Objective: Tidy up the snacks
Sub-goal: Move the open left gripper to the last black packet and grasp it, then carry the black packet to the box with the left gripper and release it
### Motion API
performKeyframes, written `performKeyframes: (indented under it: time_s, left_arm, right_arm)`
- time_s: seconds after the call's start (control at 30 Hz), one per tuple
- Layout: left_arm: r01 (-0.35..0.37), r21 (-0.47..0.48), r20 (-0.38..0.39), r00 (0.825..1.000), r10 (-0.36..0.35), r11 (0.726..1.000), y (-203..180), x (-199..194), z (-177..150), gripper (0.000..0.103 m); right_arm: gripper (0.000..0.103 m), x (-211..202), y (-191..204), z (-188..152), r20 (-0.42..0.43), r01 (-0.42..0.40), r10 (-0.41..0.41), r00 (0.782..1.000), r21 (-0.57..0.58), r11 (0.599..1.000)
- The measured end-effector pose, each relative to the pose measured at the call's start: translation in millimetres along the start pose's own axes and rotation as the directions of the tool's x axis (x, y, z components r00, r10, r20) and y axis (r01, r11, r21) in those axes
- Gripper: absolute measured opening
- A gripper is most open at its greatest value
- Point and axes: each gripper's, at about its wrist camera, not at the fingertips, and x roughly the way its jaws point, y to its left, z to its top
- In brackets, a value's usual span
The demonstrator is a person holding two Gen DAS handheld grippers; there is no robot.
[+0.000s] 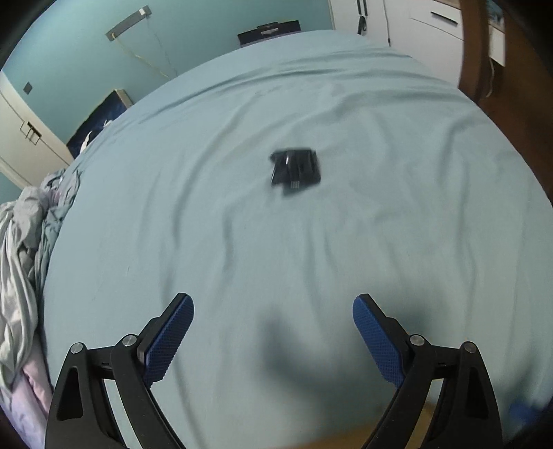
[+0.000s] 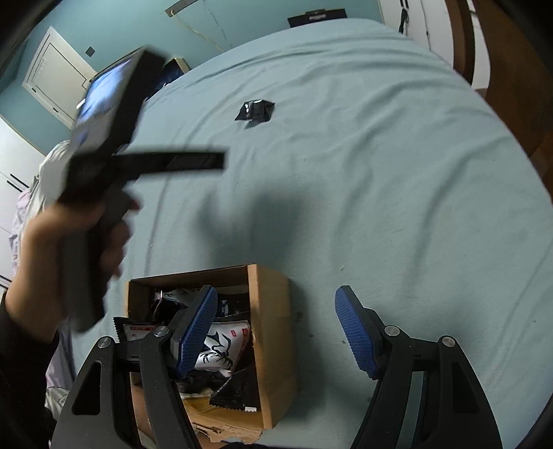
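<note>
A small black snack packet lies alone on the light blue bedsheet, well ahead of my left gripper, which is open and empty above the sheet. The packet also shows in the right wrist view, far ahead. My right gripper is open and empty, its left finger over an open cardboard box holding several black and white snack packets. The left hand-held gripper's body appears blurred at the left of the right wrist view; its fingers are out of sight there.
Crumpled grey bedding lies at the bed's left edge. A wooden bed frame and white drawers stand at the far right. A dark picture leans on the teal wall.
</note>
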Motion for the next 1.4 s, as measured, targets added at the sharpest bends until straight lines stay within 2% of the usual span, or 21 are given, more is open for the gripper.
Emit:
performKeyframes:
  time_s: [0.13, 0.37, 0.5, 0.57, 0.6, 0.63, 0.7, 0.73, 0.8, 0.87, 1.03, 1.27, 1.4]
  left_arm:
    - [-0.032, -0.005, -0.001, 0.999, 0.032, 0.999, -9.5, 24.4, 38.7, 0.095]
    - [-0.074, -0.096, -0.033, 0.997, 0.071, 0.993, -13.3, 74.6, 109.7, 0.095]
    - [-0.044, -0.177, -0.082, 0.996, 0.03, 0.983, -4.5, 99.2, 130.6, 0.094]
    - [-0.017, -0.211, -0.127, 0.992, -0.01, 0.977, -0.3, 110.3, 130.4, 0.084]
    - [-0.001, -0.227, -0.157, 0.987, -0.035, 0.974, 1.4, 116.2, 127.9, 0.066]
    - [0.029, -0.248, -0.187, 0.979, -0.077, 0.968, 3.9, 121.8, 123.4, 0.046]
    - [0.088, -0.313, -0.163, 0.976, -0.145, 0.946, 14.0, 117.4, 114.7, 0.043]
    - [0.101, -0.337, -0.157, 0.974, -0.162, 0.936, 19.0, 114.0, 110.1, 0.038]
    - [0.115, -0.374, -0.158, 0.97, -0.186, 0.92, 30.2, 104.7, 96.4, 0.037]
    - [0.108, -0.379, -0.145, 0.974, -0.175, 0.919, 38.9, 89.3, 81.3, 0.036]
    - [0.091, -0.328, -0.118, 0.984, -0.136, 0.94, 55.3, 39.6, 28.4, 0.036]
    - [0.11, -0.277, -0.07, 0.988, -0.135, 0.954, 79.7, -40.1, -54.9, 0.036]
    - [0.128, -0.238, -0.038, 0.989, -0.141, 0.963, 87.7, -84.1, -108.6, 0.036]
  right_arm:
    - [0.07, 7.6, -11.5, 5.3, -0.025, -0.046, 0.046, 0.999, 0.019, 0.999]
    - [0.07, 22.0, -27.4, 12.3, -0.068, -0.094, 0.097, 0.993, 0.035, 0.995]
    - [0.07, 27.3, -35.7, 19.7, -0.071, -0.108, 0.111, 0.991, 0.042, 0.993]
    - [0.07, 29.8, -37.9, 19.5, -0.074, -0.112, 0.116, 0.991, 0.05, 0.992]
    - [0.07, 30.3, -39.2, 20.2, -0.075, -0.114, 0.118, 0.99, 0.055, 0.992]
    - [0.07, 29.8, -40.7, 20.7, -0.074, -0.117, 0.121, 0.99, 0.061, 0.991]
    - [0.07, 30.7, -41.5, 21.3, -0.074, -0.117, 0.122, 0.99, 0.064, 0.991]
    - [0.07, 30.7, -41.2, 21.4, -0.071, -0.117, 0.122, 0.99, 0.064, 0.991]
    - [0.07, 28.6, -40.4, 21.4, -0.061, -0.112, 0.116, 0.991, 0.06, 0.992]
    - [0.07, 23.9, -38.1, 19.2, -0.051, -0.103, 0.105, 0.993, 0.049, 0.993]
    - [0.07, 13.7, -25.2, 11.8, -0.031, -0.068, 0.069, 0.997, 0.015, 0.998]
    - [0.07, -2.2, -9.0, 4.8, 0.003, 0.006, -0.006, 1.0, -0.032, 0.999]
    - [0.07, -12.1, -6.0, -2.7, 0.001, -0.038, 0.038, 0.999, 0.006, 0.999]
